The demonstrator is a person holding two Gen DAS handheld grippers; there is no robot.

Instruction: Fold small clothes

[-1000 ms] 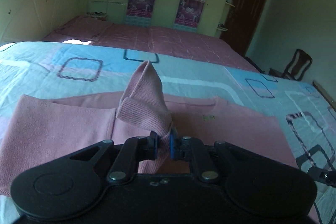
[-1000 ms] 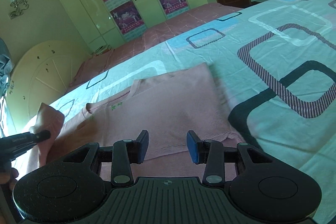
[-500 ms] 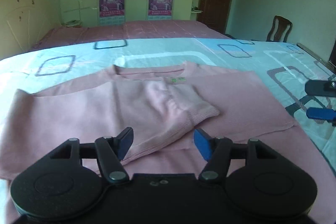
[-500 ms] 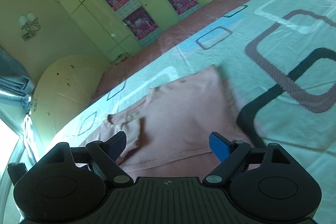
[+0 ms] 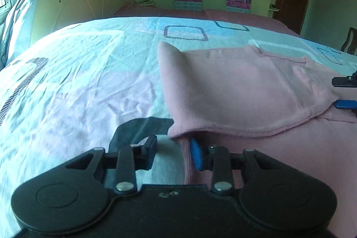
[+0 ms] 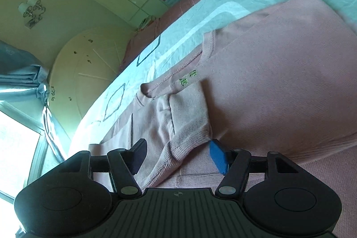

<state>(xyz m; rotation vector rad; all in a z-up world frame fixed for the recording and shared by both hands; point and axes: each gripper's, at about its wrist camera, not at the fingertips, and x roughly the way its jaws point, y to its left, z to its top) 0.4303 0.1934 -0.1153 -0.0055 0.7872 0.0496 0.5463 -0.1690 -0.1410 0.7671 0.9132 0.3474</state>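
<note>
Two claws were at work on one pink sweater, which lay spread on the bed over a blue sheet with square shapes. One sleeve was already folded in across the chest, with its cuff near the neck tag.

The left claw was open about halfway. It sat right at the side edge of the sweater, down near the bottom hem. One finger was over the bare sheet and the other, the blue one, was tucked against the pink cloth. It had nothing pinched yet. The right claw was wide open too. It hung just over the cuff of the folded sleeve, with a finger on each side, and it held nothing.

My guess is that the next job was to grab the side edge and fold it over.

Things could go wrong here. If the left claw closed too low, it could pinch the sheet along with the sweater and drag the sheet up. If it caught just the top layer, the sweater could open up instead of folding. If the right claw bumped the cuff, the folded sleeve could slide out of place.
</note>
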